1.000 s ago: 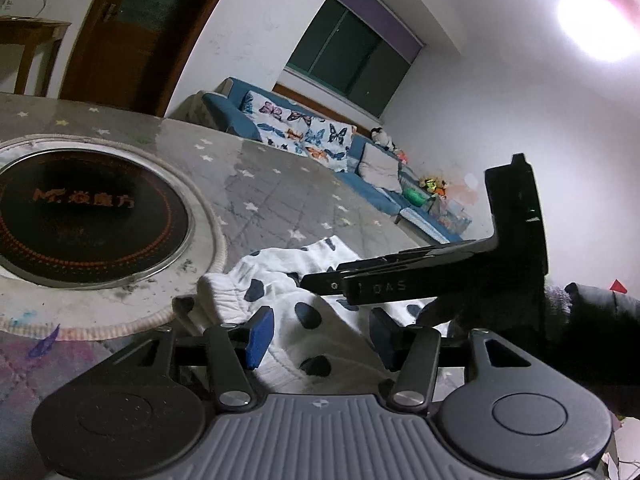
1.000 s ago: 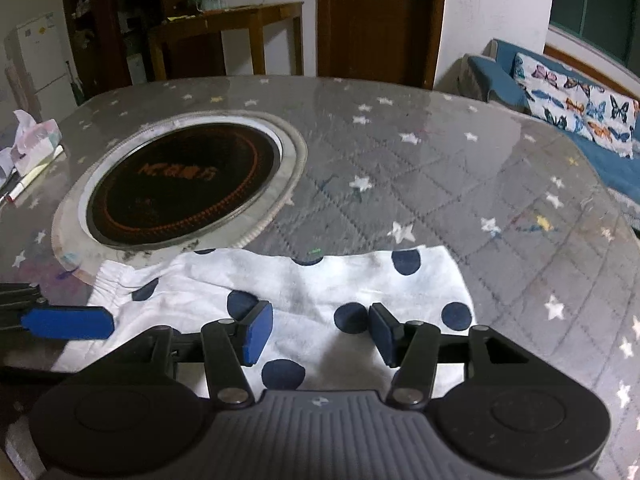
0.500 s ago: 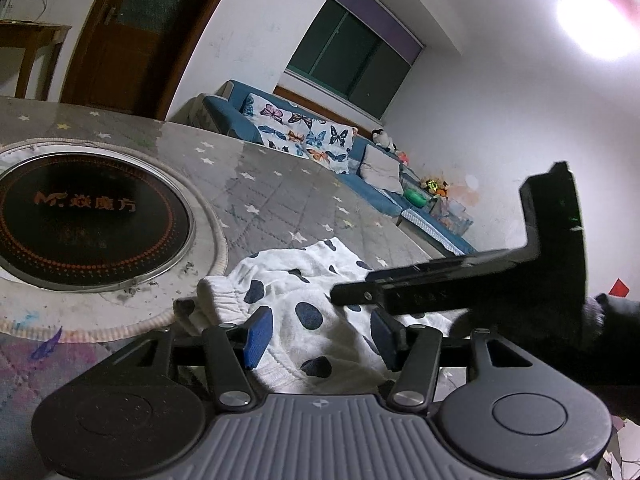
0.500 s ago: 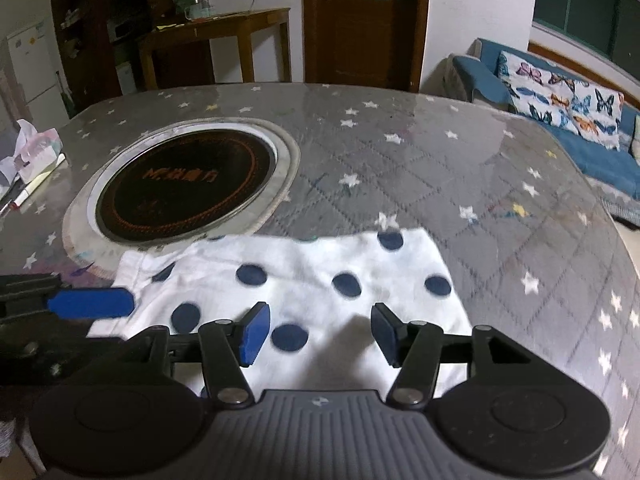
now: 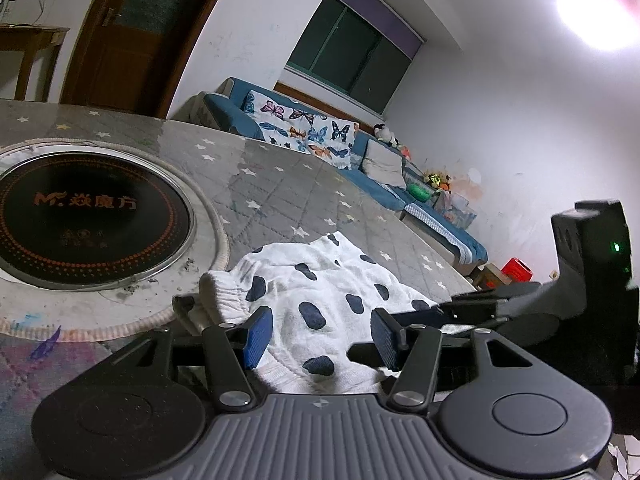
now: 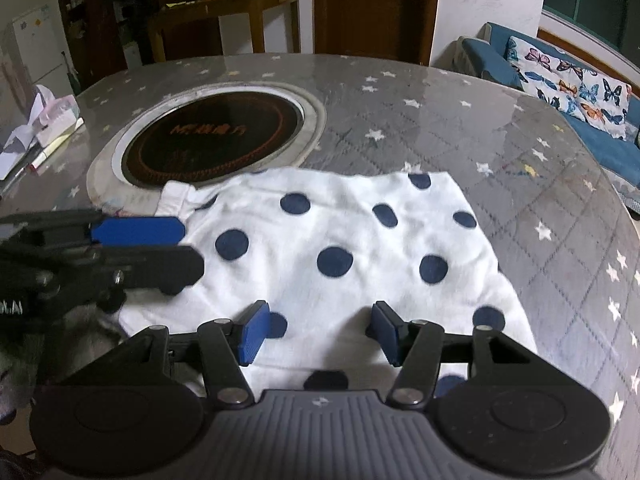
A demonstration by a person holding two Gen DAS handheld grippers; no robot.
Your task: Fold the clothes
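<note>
A white garment with dark blue dots point(image 6: 352, 240) lies spread on the grey starred table point(image 6: 440, 120), its elastic band toward the left. It also shows in the left wrist view point(image 5: 320, 300). My right gripper point(image 6: 318, 330) is open and empty just above the garment's near edge. My left gripper point(image 5: 318, 336) is open and empty over the garment's band end. The left gripper's blue pad point(image 6: 136, 230) shows at the left of the right wrist view. The right gripper's body point(image 5: 520, 304) crosses the right of the left wrist view.
A round black induction hob point(image 6: 212, 136) is set in the table behind the garment. Papers and a pen point(image 6: 40, 132) lie at the far left. A blue sofa with a butterfly cushion point(image 6: 568, 84) stands beyond the table's right edge.
The right gripper has drawn back toward the near edge and risen, so more of the garment shows. The left gripper has shifted slightly; the right gripper's body has moved right and lower in its view.
</note>
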